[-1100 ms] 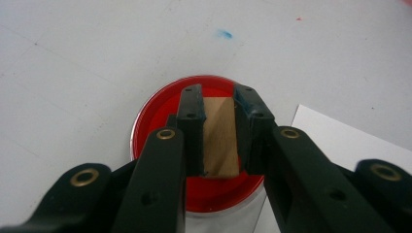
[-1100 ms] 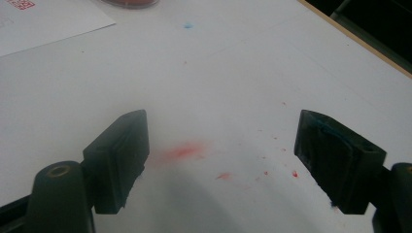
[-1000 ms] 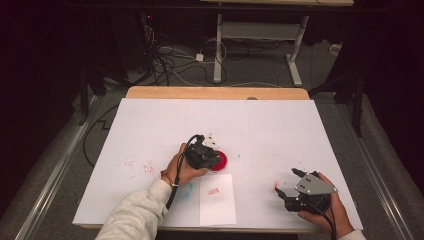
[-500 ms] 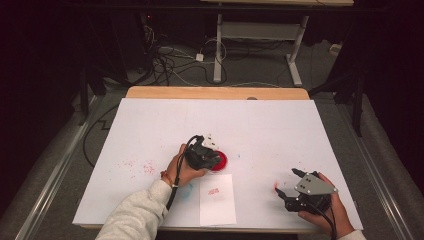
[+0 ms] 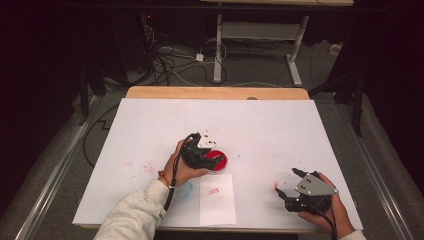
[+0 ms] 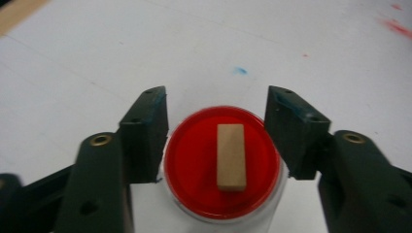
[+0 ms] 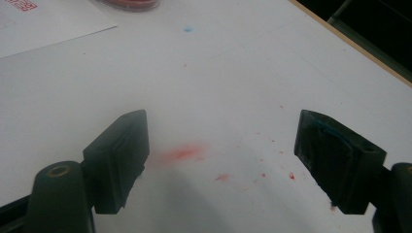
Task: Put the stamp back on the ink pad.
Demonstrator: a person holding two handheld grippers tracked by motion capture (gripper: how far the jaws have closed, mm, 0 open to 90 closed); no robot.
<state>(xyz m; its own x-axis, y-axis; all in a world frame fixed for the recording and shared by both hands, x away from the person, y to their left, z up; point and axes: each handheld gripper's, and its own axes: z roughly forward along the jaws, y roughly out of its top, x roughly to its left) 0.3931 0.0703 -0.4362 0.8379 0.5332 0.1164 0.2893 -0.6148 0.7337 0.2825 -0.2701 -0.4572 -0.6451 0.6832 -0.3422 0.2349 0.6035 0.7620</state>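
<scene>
The left gripper (image 6: 216, 133) has just been opening; its spread fingers (image 6: 145, 133) flank the red ink pad (image 6: 194, 160) bearing a wooden stamp (image 6: 230, 156), untouched. The right gripper (image 7: 221, 160) is spread over bare worktop (image 7: 243, 73) near the front right corner.

The left gripper (image 6: 216, 121) has just been opening its 2 black jaws. Between them, untouched, a small tan block (image 6: 230, 156) lies on a round red dish (image 6: 187, 165).

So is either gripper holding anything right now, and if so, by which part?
Nothing is held. The left gripper, jaws just opened, straddles the wooden stamp standing on the red ink pad. The right gripper is open.
</scene>
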